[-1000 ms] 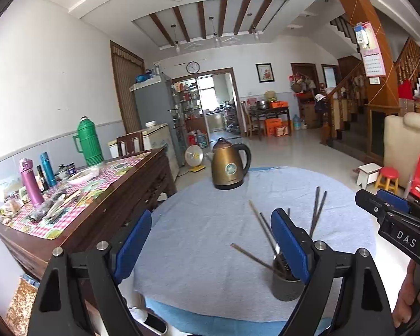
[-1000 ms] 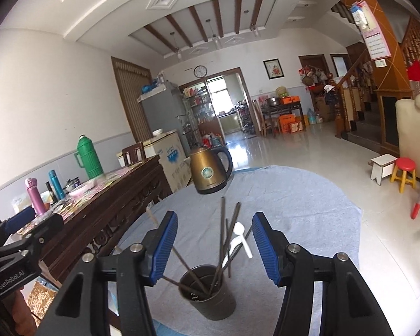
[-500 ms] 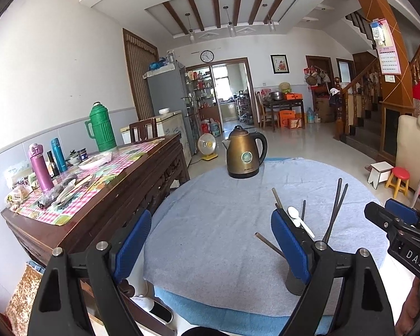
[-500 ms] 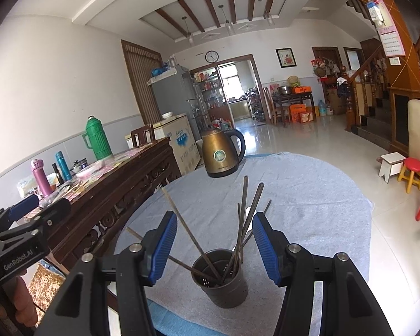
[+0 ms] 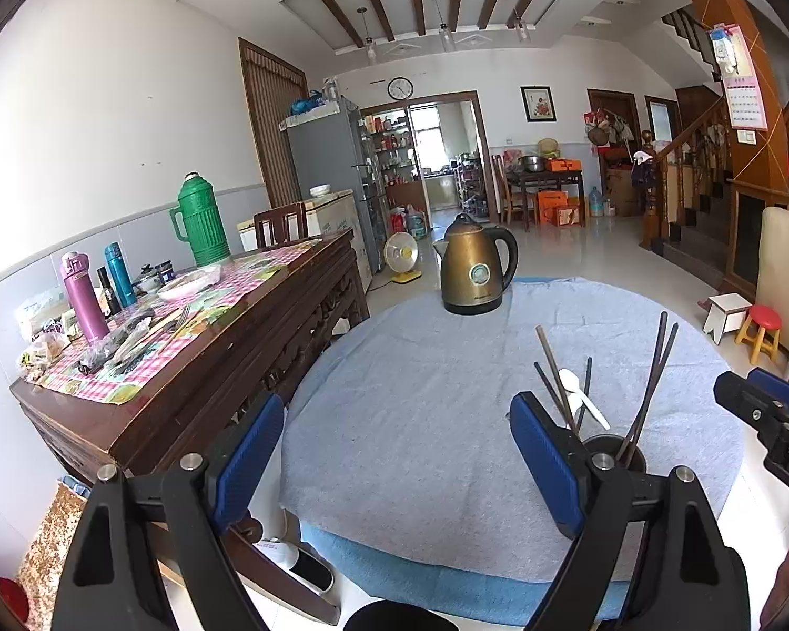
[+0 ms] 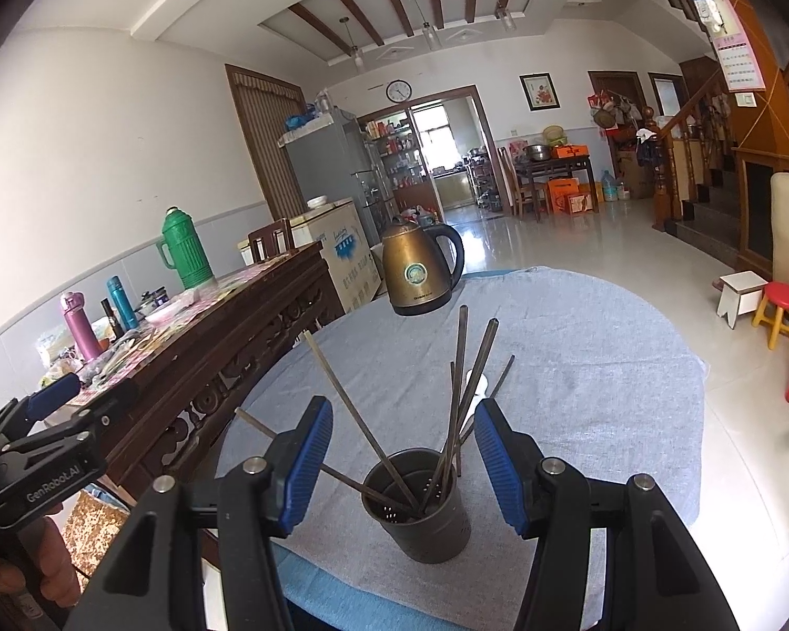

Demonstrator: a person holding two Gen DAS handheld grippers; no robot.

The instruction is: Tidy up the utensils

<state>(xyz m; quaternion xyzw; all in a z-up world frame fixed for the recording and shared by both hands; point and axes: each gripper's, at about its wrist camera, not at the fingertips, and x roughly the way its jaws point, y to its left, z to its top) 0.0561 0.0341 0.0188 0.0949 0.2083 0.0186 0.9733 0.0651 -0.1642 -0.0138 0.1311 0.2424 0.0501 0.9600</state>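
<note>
A dark metal utensil holder (image 6: 421, 515) stands near the front edge of the round table (image 6: 578, 347) under a grey-blue cloth. It holds several dark chopsticks (image 6: 460, 384) and a white spoon (image 6: 476, 384). In the left wrist view the holder (image 5: 613, 452) sits partly behind my right finger, with the spoon (image 5: 578, 394) showing. My right gripper (image 6: 402, 460) is open and empty, just in front of and above the holder. My left gripper (image 5: 397, 468) is open and empty, left of the holder, over the table edge.
A bronze electric kettle (image 6: 418, 276) stands at the table's far side. A dark wooden sideboard (image 5: 210, 347) at the left carries a green thermos (image 5: 200, 226), bottles and clutter. White and red stools (image 6: 762, 305) stand on the floor at the right.
Both grippers have pulled back and risen away from the holder, so the table and holder look farther off. Both stay open and empty. The holder has not moved.
</note>
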